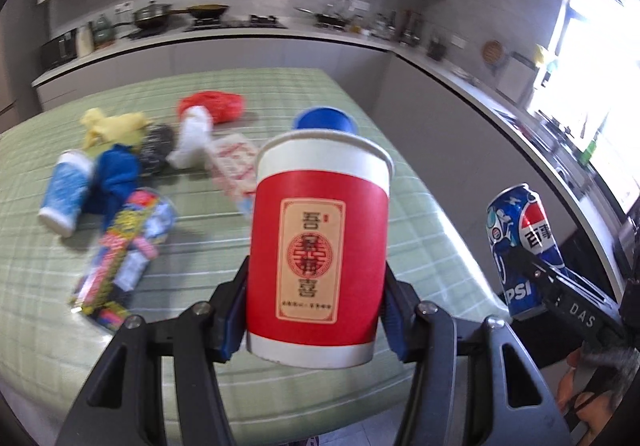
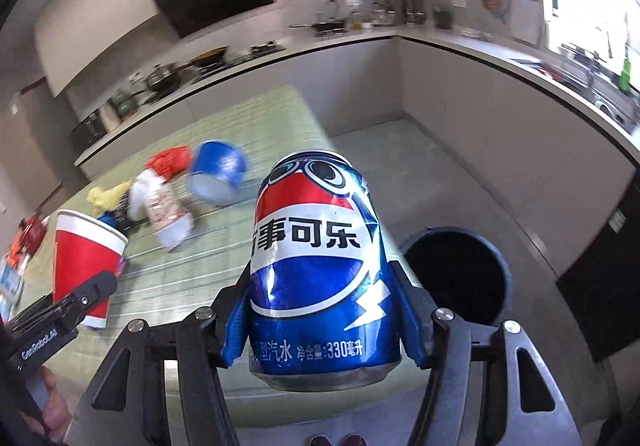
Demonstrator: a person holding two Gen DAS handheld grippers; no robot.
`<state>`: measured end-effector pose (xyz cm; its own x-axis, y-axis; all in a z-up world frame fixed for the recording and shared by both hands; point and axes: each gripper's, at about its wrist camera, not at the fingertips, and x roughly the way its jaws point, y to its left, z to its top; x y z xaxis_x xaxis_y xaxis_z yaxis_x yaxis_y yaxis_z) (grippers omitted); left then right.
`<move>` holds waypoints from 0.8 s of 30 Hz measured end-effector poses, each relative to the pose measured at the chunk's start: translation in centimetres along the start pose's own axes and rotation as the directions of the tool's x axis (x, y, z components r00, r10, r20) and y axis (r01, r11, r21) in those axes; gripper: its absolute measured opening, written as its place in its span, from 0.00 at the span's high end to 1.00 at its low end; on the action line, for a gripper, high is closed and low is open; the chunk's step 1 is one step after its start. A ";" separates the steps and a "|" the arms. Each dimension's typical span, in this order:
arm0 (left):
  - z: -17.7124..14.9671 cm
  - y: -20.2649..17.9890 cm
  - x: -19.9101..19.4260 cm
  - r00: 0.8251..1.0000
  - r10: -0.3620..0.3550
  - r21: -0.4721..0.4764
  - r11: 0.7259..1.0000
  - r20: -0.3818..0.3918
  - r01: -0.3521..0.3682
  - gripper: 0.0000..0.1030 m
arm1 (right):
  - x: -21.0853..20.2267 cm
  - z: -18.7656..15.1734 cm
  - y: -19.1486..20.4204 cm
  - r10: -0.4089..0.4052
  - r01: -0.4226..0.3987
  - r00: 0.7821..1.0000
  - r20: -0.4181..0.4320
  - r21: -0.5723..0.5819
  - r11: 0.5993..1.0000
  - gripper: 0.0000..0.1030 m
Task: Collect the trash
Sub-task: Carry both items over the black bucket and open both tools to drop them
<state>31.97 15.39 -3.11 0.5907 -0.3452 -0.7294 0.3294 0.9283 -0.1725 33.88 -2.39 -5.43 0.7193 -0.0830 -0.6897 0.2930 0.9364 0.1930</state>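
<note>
My left gripper [image 1: 316,306] is shut on a red and white paper cup [image 1: 320,242], held upright above the near edge of the green checked table [image 1: 280,94]. The cup also shows in the right wrist view [image 2: 86,258]. My right gripper [image 2: 320,310] is shut on a blue Pepsi can [image 2: 316,270], held off the table's right side, to the left of a dark round bin [image 2: 460,274] on the floor. The can also shows in the left wrist view [image 1: 524,250].
On the table lie a blue cup [image 1: 326,120], a red bag [image 1: 214,106], a white bag [image 1: 192,142], yellow wrapping [image 1: 112,126], a blue and white cup [image 1: 66,192], a blue bag [image 1: 114,178] and colourful wrappers [image 1: 120,258]. A kitchen counter [image 1: 240,34] runs behind.
</note>
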 end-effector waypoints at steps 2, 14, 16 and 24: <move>0.1 -1.2 1.1 1.000 -0.029 0.011 1.000 -0.011 0.029 0.45 | 0.2 0.0 -1.9 -0.043 0.043 0.999 -0.012 0.021 0.999 0.39; 1.1 -12.1 6.6 0.997 -0.051 0.048 0.997 -0.061 0.054 0.45 | 5.2 1.6 -15.1 -0.108 0.118 0.989 -0.100 0.098 0.988 0.39; 1.3 -14.4 8.1 0.996 -0.050 0.025 0.998 -0.074 0.052 0.45 | 7.0 2.1 -17.3 -0.090 0.100 0.987 -0.132 0.074 0.992 0.39; 0.9 -21.9 14.7 0.986 -0.032 -0.013 0.999 -0.165 0.030 0.44 | 15.6 2.1 -23.4 0.012 -0.018 0.951 -0.308 -0.015 1.000 0.38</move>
<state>34.11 -10.15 -9.41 0.4505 -0.3473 -0.8225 0.3375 0.9191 -0.2032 39.59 -26.28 -19.19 0.4941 0.0375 -0.8686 0.2703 0.9429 0.1944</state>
